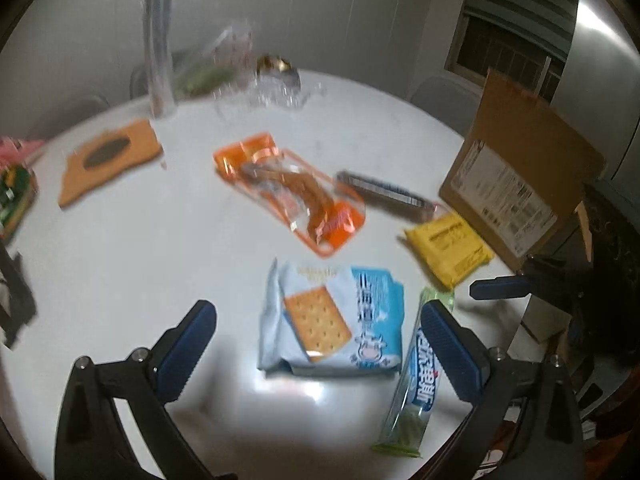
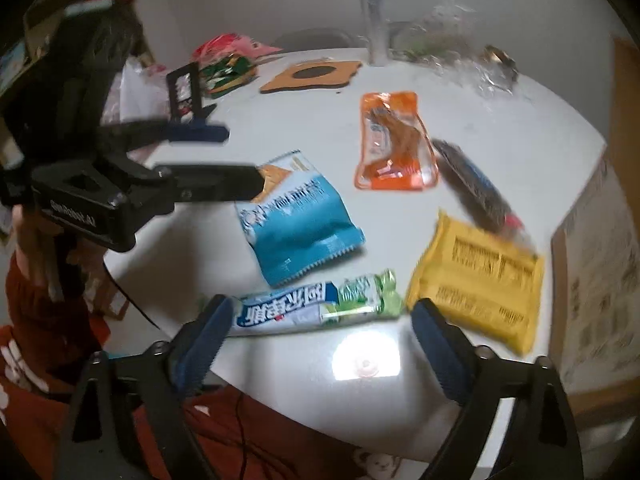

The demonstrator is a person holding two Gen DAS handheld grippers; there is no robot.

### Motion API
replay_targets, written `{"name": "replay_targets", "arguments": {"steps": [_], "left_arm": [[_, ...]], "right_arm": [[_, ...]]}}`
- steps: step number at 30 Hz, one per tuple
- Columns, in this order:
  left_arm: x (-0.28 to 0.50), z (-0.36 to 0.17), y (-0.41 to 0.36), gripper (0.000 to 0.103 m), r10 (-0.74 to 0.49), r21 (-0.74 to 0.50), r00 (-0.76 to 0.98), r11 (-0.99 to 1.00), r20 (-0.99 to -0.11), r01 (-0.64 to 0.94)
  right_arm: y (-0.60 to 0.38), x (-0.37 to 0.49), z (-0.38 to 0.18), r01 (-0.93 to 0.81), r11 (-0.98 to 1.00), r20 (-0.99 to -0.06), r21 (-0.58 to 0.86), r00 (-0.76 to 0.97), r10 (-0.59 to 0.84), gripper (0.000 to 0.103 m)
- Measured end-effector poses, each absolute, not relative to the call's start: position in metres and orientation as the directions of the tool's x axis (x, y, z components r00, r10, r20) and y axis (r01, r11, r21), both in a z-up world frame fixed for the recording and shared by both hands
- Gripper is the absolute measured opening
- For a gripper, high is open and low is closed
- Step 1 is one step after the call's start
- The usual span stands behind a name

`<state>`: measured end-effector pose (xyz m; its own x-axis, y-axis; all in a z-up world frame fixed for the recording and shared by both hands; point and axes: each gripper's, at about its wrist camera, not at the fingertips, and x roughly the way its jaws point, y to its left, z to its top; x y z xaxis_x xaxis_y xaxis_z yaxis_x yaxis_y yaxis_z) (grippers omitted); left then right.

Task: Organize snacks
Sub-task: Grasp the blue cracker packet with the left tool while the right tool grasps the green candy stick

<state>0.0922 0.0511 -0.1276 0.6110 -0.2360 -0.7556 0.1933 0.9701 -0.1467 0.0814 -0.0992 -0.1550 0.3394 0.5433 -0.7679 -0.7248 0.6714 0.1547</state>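
Note:
Several snacks lie on a white round table (image 1: pixel 120 264). A blue cracker bag (image 1: pixel 336 320) (image 2: pixel 296 224) lies between the fingers of my open left gripper (image 1: pixel 316 316), which hovers above it. A green-and-white wafer stick pack (image 1: pixel 416 376) (image 2: pixel 316 308) lies between the fingers of my open right gripper (image 2: pixel 320 316). A yellow pack (image 1: pixel 448 252) (image 2: pixel 480 284), an orange dried-meat pouch (image 1: pixel 292 192) (image 2: pixel 392 140) and a dark cookie roll (image 1: pixel 384 192) (image 2: pixel 476 184) lie farther out. Both grippers are empty.
A cardboard box (image 1: pixel 520 172) (image 2: pixel 600 260) stands at the table's right edge. An orange coaster mat (image 1: pixel 108 156) (image 2: pixel 312 72), clear plastic bags (image 1: pixel 256 76), a tall clear tube (image 1: pixel 158 48) and more snack bags (image 2: pixel 228 64) sit at the back and left.

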Motion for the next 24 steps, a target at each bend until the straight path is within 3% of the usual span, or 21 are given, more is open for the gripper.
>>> {"name": "replay_targets", "arguments": {"steps": [3, 12, 13, 14, 15, 24], "left_arm": [[0.095, -0.14, 0.047, 0.101, -0.226, -0.138, 0.591, 0.972, -0.775, 0.191], [0.105, -0.153, 0.03, 0.101, -0.221, -0.12, 0.568, 0.97, -0.793, 0.21], [0.106, -0.154, 0.031, 0.098, -0.222, -0.122, 0.566, 0.97, -0.794, 0.209], [0.106, -0.154, 0.032, 0.087, -0.224, -0.124, 0.564, 0.97, -0.795, 0.209], [0.107, -0.156, 0.033, 0.083, -0.233, -0.135, 0.555, 0.968, -0.799, 0.212], [0.097, -0.15, 0.054, 0.065, -0.279, -0.194, 0.572, 0.959, -0.771, 0.206]], "right_arm": [[-0.108, 0.079, -0.164, -0.692, 0.696, -0.754, 0.191, 0.35, 0.555, 0.074], [-0.115, 0.066, -0.168, -0.659, 0.726, -0.74, 0.199, 0.385, 0.552, 0.074], [-0.116, 0.063, -0.168, -0.655, 0.729, -0.739, 0.2, 0.388, 0.551, 0.074], [-0.114, 0.063, -0.168, -0.652, 0.732, -0.739, 0.198, 0.391, 0.549, 0.074], [-0.114, 0.061, -0.168, -0.65, 0.734, -0.738, 0.196, 0.395, 0.547, 0.074], [-0.099, 0.054, -0.173, -0.63, 0.732, -0.733, 0.259, 0.366, 0.574, 0.074]]}}
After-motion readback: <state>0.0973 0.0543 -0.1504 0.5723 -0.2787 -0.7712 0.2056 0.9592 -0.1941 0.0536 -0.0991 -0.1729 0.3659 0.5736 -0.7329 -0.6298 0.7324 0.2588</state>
